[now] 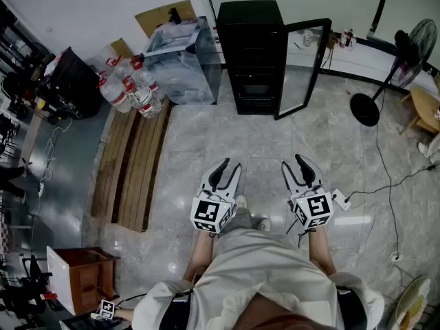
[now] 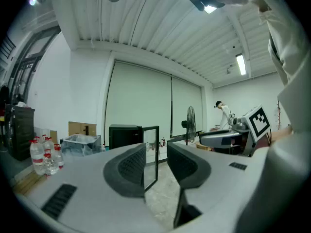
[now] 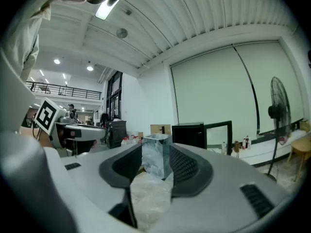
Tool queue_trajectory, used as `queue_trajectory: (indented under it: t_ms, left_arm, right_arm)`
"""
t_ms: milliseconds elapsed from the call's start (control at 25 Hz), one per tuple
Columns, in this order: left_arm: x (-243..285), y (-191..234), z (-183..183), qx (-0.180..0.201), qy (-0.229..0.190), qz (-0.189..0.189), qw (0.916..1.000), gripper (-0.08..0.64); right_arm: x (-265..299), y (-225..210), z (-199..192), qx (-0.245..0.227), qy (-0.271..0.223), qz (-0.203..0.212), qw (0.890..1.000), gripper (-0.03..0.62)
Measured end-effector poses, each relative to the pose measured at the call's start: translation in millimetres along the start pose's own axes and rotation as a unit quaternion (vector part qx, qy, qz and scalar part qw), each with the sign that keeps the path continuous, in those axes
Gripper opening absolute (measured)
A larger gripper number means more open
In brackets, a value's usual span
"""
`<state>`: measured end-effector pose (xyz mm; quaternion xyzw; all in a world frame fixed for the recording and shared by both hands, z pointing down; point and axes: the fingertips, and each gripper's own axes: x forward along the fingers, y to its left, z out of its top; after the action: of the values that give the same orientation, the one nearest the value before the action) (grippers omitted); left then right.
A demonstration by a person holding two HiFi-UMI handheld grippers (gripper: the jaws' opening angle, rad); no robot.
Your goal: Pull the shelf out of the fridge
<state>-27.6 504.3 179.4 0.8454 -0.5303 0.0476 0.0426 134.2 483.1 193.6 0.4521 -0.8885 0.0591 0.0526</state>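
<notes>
A small black fridge (image 1: 253,53) stands on the floor well ahead of me, with its glass door (image 1: 302,67) swung open to the right. Dark shelves show in its open front, too dim to tell apart. My left gripper (image 1: 230,165) and right gripper (image 1: 293,162) are held side by side above the marble floor, far short of the fridge, both shut and holding nothing. The left gripper view shows the fridge (image 2: 124,136) and its door (image 2: 150,128) past the left gripper (image 2: 156,152). In the right gripper view, the fridge (image 3: 190,135) sits to the right of the right gripper (image 3: 156,161).
A clear plastic bin (image 1: 180,60) and several water bottles (image 1: 130,88) stand left of the fridge. Wooden planks (image 1: 134,163) lie on the floor at left. A standing fan (image 1: 412,43) and a floor cable (image 1: 385,177) are at right. A wooden box (image 1: 86,273) sits near left.
</notes>
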Motion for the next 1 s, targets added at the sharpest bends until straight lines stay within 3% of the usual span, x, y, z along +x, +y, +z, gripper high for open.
queue_trajectory:
  t_ms: [360, 680, 1000]
  left_arm:
    - [18, 11, 1, -0.004, -0.015, 0.002, 0.9999, 0.14]
    - [60, 54, 8, 0.007, -0.036, -0.004, 0.9993, 0.14]
    - [114, 104, 3, 0.006, -0.018, -0.021, 0.9996, 0.14]
  right_arm:
    - [20, -8, 1, 0.013, -0.017, -0.002, 1.0, 0.193]
    - [78, -22, 3, 0.007, -0.008, -0.01, 1.0, 0.189]
    - [143, -39, 3, 0.012, 0.008, -0.022, 1.0, 0.189]
